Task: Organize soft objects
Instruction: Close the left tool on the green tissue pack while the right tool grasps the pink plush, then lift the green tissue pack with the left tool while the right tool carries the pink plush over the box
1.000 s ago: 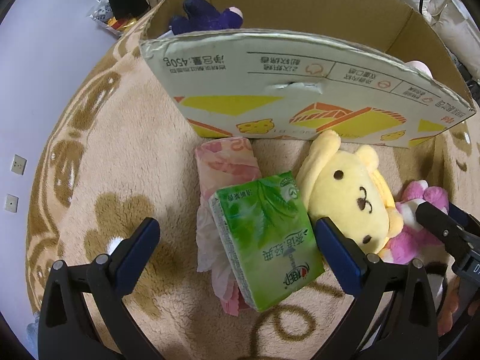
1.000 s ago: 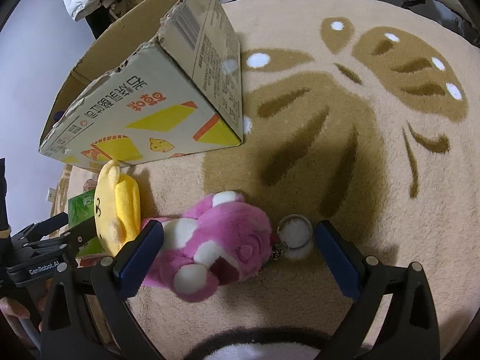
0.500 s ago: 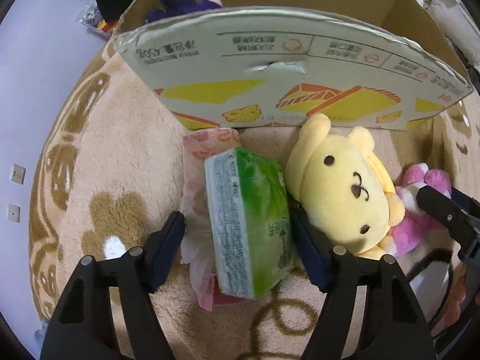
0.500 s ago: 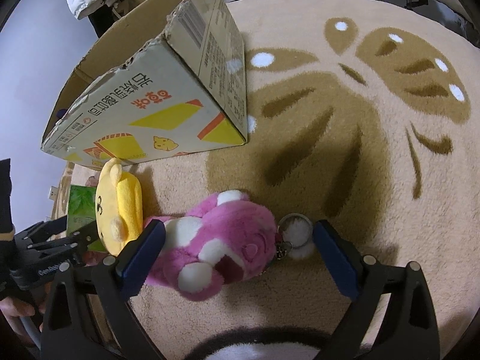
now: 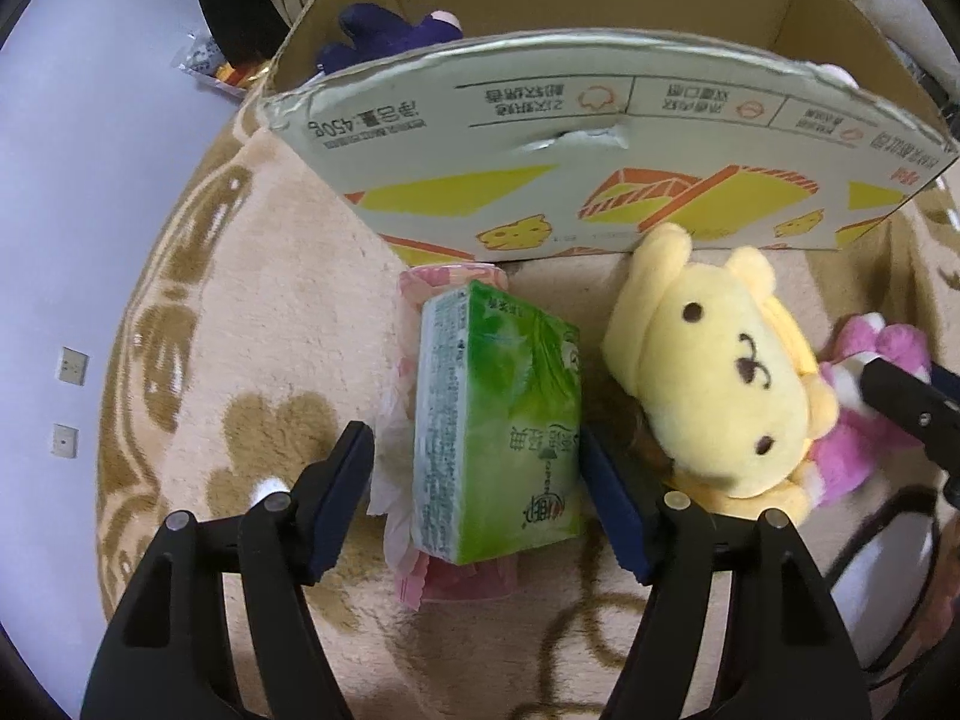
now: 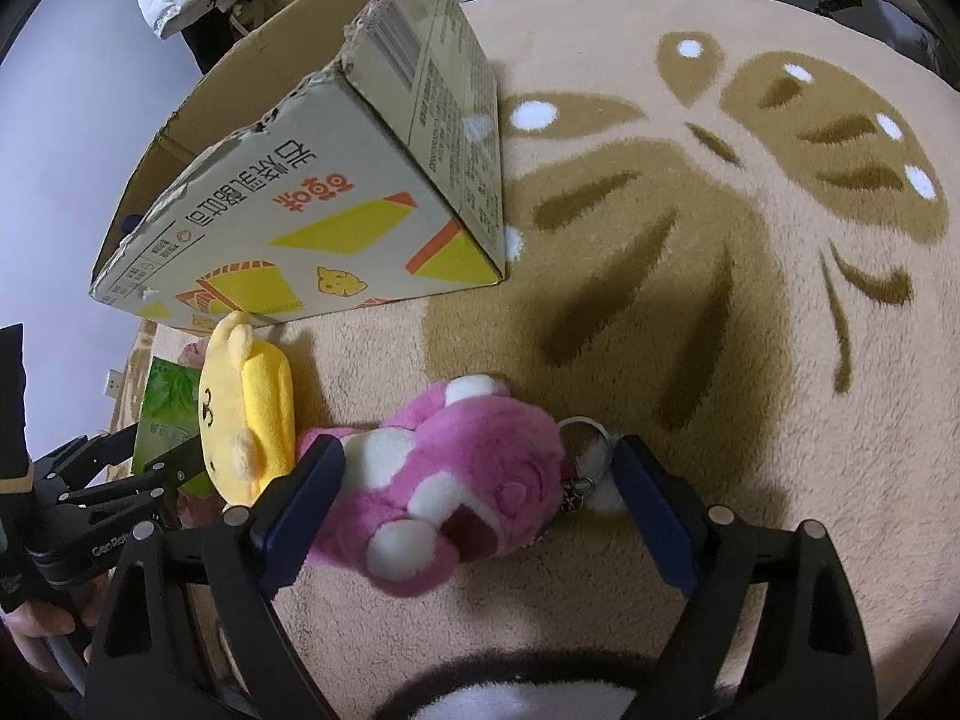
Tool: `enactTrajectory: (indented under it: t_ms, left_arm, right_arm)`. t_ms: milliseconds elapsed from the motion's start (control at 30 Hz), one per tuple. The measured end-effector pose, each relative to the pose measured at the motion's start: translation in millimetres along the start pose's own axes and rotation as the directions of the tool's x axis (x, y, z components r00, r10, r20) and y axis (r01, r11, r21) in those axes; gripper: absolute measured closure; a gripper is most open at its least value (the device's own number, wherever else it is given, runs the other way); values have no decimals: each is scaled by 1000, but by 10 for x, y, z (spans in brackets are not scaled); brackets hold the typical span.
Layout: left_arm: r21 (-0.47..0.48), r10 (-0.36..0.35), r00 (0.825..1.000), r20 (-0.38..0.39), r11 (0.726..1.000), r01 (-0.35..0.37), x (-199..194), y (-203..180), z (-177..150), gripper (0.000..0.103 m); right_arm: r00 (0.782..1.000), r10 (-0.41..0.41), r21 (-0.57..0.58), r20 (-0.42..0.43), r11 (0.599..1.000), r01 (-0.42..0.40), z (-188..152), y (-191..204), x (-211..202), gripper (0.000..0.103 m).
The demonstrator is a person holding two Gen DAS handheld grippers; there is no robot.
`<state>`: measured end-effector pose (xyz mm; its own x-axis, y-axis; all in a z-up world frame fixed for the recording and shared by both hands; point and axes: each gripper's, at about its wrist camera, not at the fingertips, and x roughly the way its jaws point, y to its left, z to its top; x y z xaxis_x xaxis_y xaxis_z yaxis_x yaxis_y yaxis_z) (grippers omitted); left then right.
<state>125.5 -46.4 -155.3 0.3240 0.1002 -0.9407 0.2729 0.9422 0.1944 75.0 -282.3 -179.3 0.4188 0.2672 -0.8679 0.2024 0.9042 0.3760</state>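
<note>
My left gripper (image 5: 477, 495) is shut on a green tissue pack (image 5: 501, 420), tipped on its edge over a pink tissue pack (image 5: 456, 582) on the rug. A yellow plush dog (image 5: 720, 384) lies to its right, with a pink plush bear (image 5: 864, 420) beyond. In the right wrist view my right gripper (image 6: 474, 501) is open, its fingers either side of the pink bear (image 6: 456, 480) with its key ring (image 6: 585, 438). The yellow dog (image 6: 249, 414) and green pack (image 6: 165, 414) lie left of it. The cardboard box (image 5: 600, 180) stands behind, holding a dark purple plush (image 5: 390, 36).
The box (image 6: 336, 192) stands at the left of the beige patterned rug (image 6: 720, 240). The left gripper (image 6: 108, 504) and a hand show at the lower left of the right wrist view. Bags and clutter lie beyond the box. A wall with sockets (image 5: 72, 366) is at left.
My left gripper's jaws have closed from wide open onto the green tissue pack, tipping it onto its edge. My right gripper has edged forward around the pink bear.
</note>
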Motion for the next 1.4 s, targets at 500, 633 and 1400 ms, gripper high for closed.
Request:
enactTrajectory:
  t_ms: [500,633,1400]
  left_arm:
    - [56,168,982,84,983,-173,-212,-196,-40,50]
    - [43,125,986,111,990,-131,-289,-164,-26,51]
    - [-49,34,974,224,999,-24,-659,154,-110,51]
  right_arm:
    - [1000,3,2,-1,1000,-3,2,-4,2,8]
    - [1000,3,1,-1,1000,-3,-4,-2,1,8]
    - [995,39,-48,88,998,-35,1,137,-167,60]
